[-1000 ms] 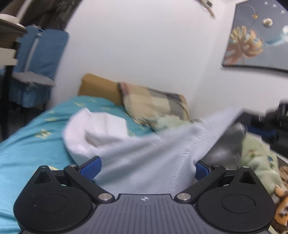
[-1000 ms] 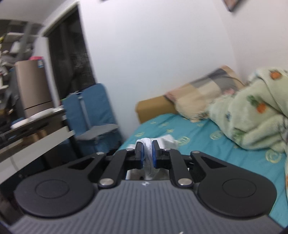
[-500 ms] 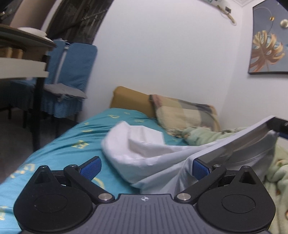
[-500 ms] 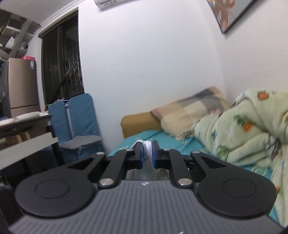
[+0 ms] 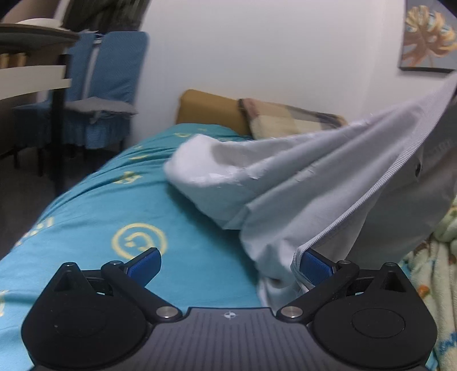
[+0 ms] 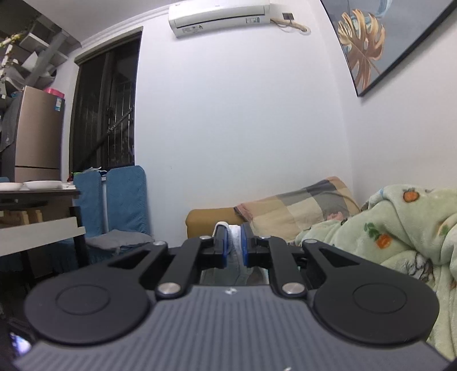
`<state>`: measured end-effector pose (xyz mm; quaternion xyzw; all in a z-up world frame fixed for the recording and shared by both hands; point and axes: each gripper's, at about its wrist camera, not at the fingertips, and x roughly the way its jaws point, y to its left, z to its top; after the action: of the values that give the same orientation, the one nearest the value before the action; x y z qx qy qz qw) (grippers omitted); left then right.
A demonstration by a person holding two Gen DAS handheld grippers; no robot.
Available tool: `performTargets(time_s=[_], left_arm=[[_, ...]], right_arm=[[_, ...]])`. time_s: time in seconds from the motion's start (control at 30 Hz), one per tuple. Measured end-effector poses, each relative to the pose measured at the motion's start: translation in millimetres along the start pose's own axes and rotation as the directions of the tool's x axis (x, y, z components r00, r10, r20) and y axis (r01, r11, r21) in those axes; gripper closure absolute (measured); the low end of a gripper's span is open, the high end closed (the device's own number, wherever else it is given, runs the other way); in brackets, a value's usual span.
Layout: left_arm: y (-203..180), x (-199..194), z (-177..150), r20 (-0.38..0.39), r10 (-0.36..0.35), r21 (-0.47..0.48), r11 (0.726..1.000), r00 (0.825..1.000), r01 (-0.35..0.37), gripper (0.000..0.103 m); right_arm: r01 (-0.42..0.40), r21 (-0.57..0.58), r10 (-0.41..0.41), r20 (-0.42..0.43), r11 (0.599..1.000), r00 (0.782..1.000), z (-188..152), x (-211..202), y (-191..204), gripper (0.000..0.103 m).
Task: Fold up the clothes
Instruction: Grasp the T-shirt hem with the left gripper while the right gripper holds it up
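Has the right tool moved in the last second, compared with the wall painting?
Yes. The right tool, shut on the white garment, has tilted upward: the painting now fills more of the view, and the air conditioner appears.

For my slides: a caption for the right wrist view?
Right gripper shut on white garment, facing the pillows.

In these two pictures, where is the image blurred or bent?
Left wrist view: chair and bedsheet edges smeared, white garment sharper. Right wrist view: mostly sharp, fisheye bends the painting frame and air conditioner.
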<state>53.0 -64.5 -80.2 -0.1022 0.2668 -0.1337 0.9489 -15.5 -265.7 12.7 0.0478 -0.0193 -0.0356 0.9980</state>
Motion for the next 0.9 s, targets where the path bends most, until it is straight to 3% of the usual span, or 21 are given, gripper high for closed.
performTargets(time_s=[0.1,0.17,0.43,0.57,0.63,0.77,0.83,0.9], left_arm=[[7,10,-5,-0.017,-0.127,-0.064,0.99,0.992,0.126,0.0],[12,15,-8,-0.026,-0.175,-0.081,0.982,0.984,0.173,0.0],[13,18,-9,-0.042,-0.197,-0.089,0.977,0.979,0.193,0.0],[8,21,-11,-0.057,-0.211,-0.065,0.976,0.976,0.207,0.0],[3,27,-14,-0.089,-0.17,-0.032,0.985,0.981,0.168,0.0],[10,39,-16,-0.111,-0.01,-0.031,1.0,0.994,0.007,0.0],[22,33,-11,-0.08,0.055,-0.079,0.995,0.995,-0.061,0.0],[33,16,0,0.003,0.129,-0.127,0.984,0.992,-0.128,0.0]], right_arm=[[0.01,0.011,-0.01,0.005,1.0,1.0,1,-1,-4,0.09],[0.025,0.024,-0.025,0.0,0.999,1.0,0,0,-8,0.09],[0.074,0.046,-0.069,-0.101,0.996,0.992,-24,9,-14,0.09],[0.095,0.177,-0.071,-0.137,0.98,0.988,-26,10,-34,0.09],[0.095,0.237,-0.063,-0.139,0.967,0.988,-27,12,-45,0.09],[0.114,0.27,-0.073,-0.155,0.956,0.985,-35,20,-57,0.089],[0.123,0.276,-0.077,-0.171,0.953,0.982,-40,26,-60,0.089],[0.132,0.264,-0.083,-0.188,0.955,0.979,-47,30,-61,0.087]])
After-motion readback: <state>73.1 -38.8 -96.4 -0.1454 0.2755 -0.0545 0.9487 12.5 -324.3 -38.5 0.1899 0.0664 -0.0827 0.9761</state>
